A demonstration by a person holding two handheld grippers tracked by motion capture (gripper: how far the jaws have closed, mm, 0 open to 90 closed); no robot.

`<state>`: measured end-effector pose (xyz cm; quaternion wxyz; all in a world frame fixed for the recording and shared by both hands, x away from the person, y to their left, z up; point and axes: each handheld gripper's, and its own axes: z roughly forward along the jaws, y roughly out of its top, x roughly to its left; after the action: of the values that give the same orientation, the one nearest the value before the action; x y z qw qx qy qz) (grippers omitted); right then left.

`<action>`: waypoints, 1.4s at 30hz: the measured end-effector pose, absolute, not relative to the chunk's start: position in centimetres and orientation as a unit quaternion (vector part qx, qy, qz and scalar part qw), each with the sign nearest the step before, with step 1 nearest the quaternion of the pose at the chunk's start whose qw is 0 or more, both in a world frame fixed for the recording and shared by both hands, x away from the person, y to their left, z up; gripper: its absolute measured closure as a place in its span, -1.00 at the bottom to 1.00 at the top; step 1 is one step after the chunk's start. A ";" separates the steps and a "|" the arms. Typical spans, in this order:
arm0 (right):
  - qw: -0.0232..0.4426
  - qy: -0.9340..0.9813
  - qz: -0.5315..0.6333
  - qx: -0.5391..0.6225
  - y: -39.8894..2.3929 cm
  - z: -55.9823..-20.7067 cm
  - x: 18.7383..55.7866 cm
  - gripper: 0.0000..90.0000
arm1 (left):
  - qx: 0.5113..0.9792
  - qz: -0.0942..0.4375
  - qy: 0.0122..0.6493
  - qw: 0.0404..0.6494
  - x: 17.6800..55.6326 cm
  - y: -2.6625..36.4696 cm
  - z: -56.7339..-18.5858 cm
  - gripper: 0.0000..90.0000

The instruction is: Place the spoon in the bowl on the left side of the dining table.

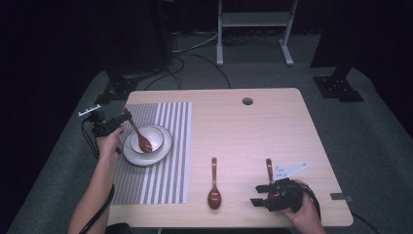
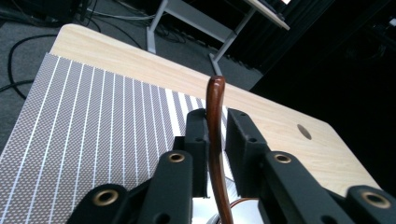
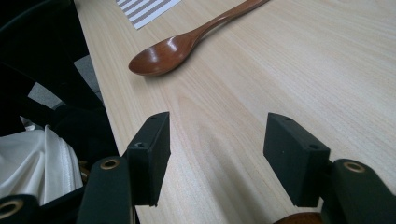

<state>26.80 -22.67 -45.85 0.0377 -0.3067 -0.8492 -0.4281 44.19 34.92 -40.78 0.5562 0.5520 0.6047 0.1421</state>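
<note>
spoon (image 2: 215, 140) handle between left hand-held gripper (image 2: 215, 135) pads, bowl end in dish (image 1: 163, 146); right hand-held gripper (image 3: 215, 154) wide open, empty

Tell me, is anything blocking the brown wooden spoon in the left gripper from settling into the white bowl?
Nothing visible does. The brown wooden spoon already has its scoop inside the white bowl, its handle standing between the left gripper jaws.

Brown wooden spoon (image 1: 138, 133) leans tilted in white bowl (image 1: 157, 134).
</note>
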 end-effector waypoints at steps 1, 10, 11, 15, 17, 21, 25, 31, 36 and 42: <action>0.038 -0.849 -0.428 -0.306 -22.7 -45.9 26.8 -0.11 | 0.552 0.143 0.605 0.556 44.2 34.9 -40.8 0.72; 0.038 -0.846 -0.434 -0.309 -23.0 -45.8 26.8 -0.11 | 0.563 0.156 0.611 0.534 44.2 34.7 -40.8 0.32; 0.038 -0.845 -0.434 -0.309 -23.0 -45.8 26.8 -0.11 | 0.562 0.158 0.612 0.534 44.1 34.7 -40.8 0.30; 0.037 -0.844 -0.437 -0.309 -23.2 -45.7 26.7 -0.11 | 0.559 0.159 0.617 0.531 43.8 35.1 -40.9 0.18; 0.036 -0.844 -0.437 -0.309 -23.2 -45.7 26.7 -0.11 | 0.558 0.160 0.618 0.531 43.6 35.3 -40.9 0.16; 0.033 -0.841 -0.440 -0.313 -23.4 -45.5 26.8 -0.12 | 0.562 0.161 0.615 0.529 43.1 35.7 -40.7 0.11; 0.030 -0.838 -0.445 -0.316 -23.8 -45.3 26.9 -0.13 | 0.575 0.164 0.605 0.526 42.6 35.7 -40.0 0.06; 0.022 -0.832 -0.450 -0.323 -24.3 -45.0 26.9 -0.16 | 0.593 0.171 0.590 0.520 41.9 35.2 -39.1 -0.07; 0.018 -0.827 -0.455 -0.331 -24.8 -44.8 27.0 -0.18 | 0.601 0.172 0.584 0.518 41.4 34.6 -38.6 -0.24; 0.014 -0.823 -0.457 -0.337 -25.1 -44.7 27.1 -0.19 | 0.607 0.160 0.578 0.522 41.2 33.9 -38.2 -0.39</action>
<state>27.13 -25.10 -44.74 0.0143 -0.3366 -0.8235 -0.4565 41.23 33.86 -38.21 0.5217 0.6072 0.5775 0.1601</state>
